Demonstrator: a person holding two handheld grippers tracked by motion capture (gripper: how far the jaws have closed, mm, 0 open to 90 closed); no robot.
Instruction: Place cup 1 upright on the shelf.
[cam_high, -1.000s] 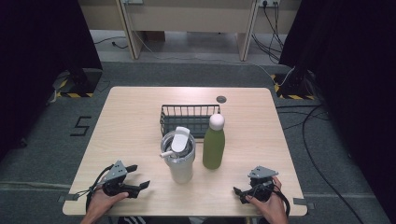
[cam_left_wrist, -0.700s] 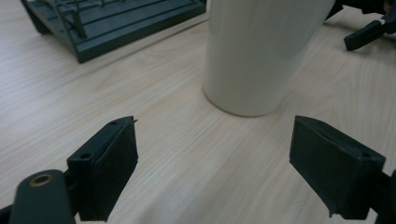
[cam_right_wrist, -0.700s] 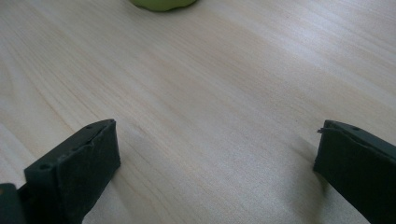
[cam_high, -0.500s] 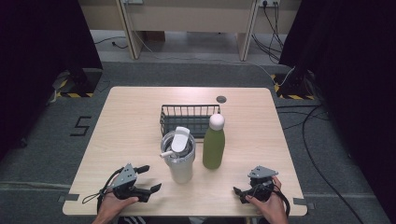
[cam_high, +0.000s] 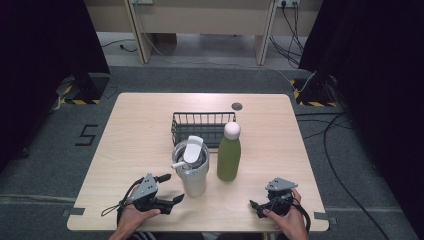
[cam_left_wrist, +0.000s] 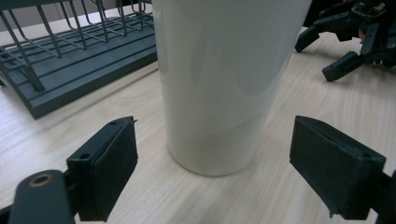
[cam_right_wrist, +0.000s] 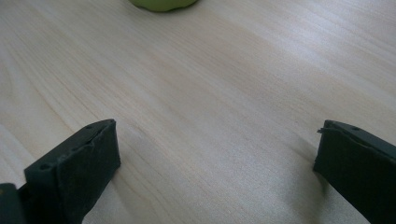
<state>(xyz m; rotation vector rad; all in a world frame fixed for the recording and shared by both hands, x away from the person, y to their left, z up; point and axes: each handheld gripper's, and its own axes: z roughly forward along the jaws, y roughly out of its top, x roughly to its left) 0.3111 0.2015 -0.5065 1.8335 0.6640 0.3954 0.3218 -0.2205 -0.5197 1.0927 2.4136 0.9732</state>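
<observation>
A white tumbler (cam_high: 192, 169) with a lid and straw stands at the table's middle front, and a green bottle (cam_high: 229, 154) with a white cap is just to its right. My left gripper (cam_high: 172, 189) lies low on the table at the tumbler's left, open. In the left gripper view the tumbler's base (cam_left_wrist: 219, 84) sits just beyond the wide-apart jaws of that gripper (cam_left_wrist: 215, 172), untouched. My right gripper (cam_high: 256, 207) rests near the front right edge, open over bare wood (cam_right_wrist: 215, 172). The bottle's base (cam_right_wrist: 161, 3) shows ahead of it.
A dark wire basket (cam_high: 202, 127) stands right behind the tumbler and bottle and shows beyond the tumbler (cam_left_wrist: 70, 60). A small dark disc (cam_high: 237, 106) lies near the table's far edge. The other gripper (cam_left_wrist: 355, 42) appears past the tumbler.
My left gripper has slid right toward the tumbler and turned, so its open jaws now face the tumbler's base. The right gripper has stayed put.
</observation>
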